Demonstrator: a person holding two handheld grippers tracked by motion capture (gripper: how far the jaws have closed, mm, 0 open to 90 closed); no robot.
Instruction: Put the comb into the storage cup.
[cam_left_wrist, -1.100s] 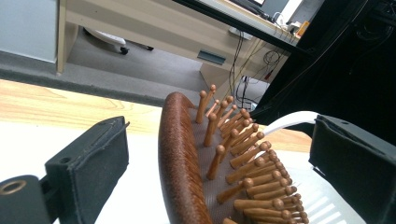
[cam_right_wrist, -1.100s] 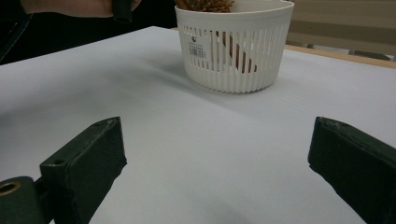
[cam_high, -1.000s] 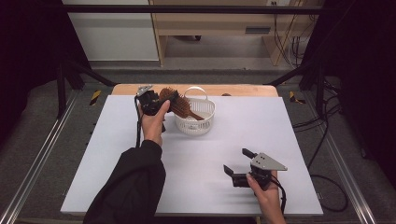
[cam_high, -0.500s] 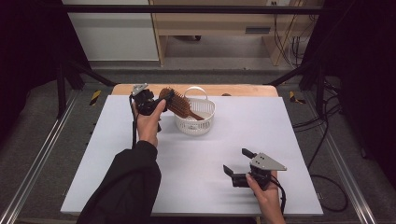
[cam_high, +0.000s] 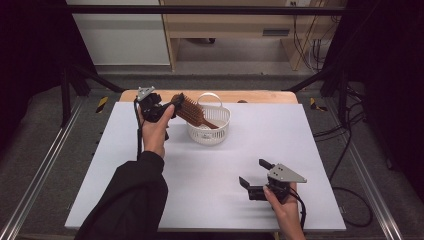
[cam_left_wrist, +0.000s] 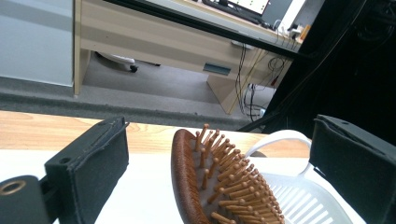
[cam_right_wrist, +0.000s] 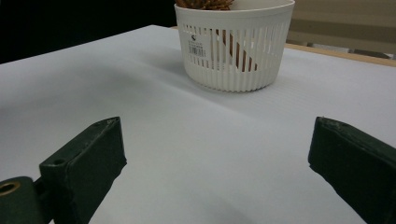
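Note:
A brown wooden hairbrush (cam_high: 192, 111) leans in a white slatted basket (cam_high: 210, 135), its handle down inside and its bristled head sticking out over the left rim. My left gripper (cam_high: 167, 108) is held just left of that head, open. In the left gripper view the brush (cam_left_wrist: 194, 186) stands between the wide-apart jaws of the gripper (cam_left_wrist: 219, 126) without touching either, with the basket (cam_left_wrist: 303, 196) behind it. My right gripper (cam_high: 252, 172) rests open near the front right of the table. In the right gripper view it (cam_right_wrist: 215, 123) faces the basket (cam_right_wrist: 261, 60) with nothing between its fingers.
The white table top (cam_high: 300, 135) has a wooden strip (cam_high: 260, 96) along its far edge. Metal rails (cam_high: 45, 170) run along both sides of the table. Cables (cam_high: 345, 150) lie on the floor at the right. A wooden desk (cam_high: 225, 25) stands behind.
My left gripper has drawn a little to the left, away from the basket, its jaws still around the brush head. The brush, basket and right gripper stay where they were.

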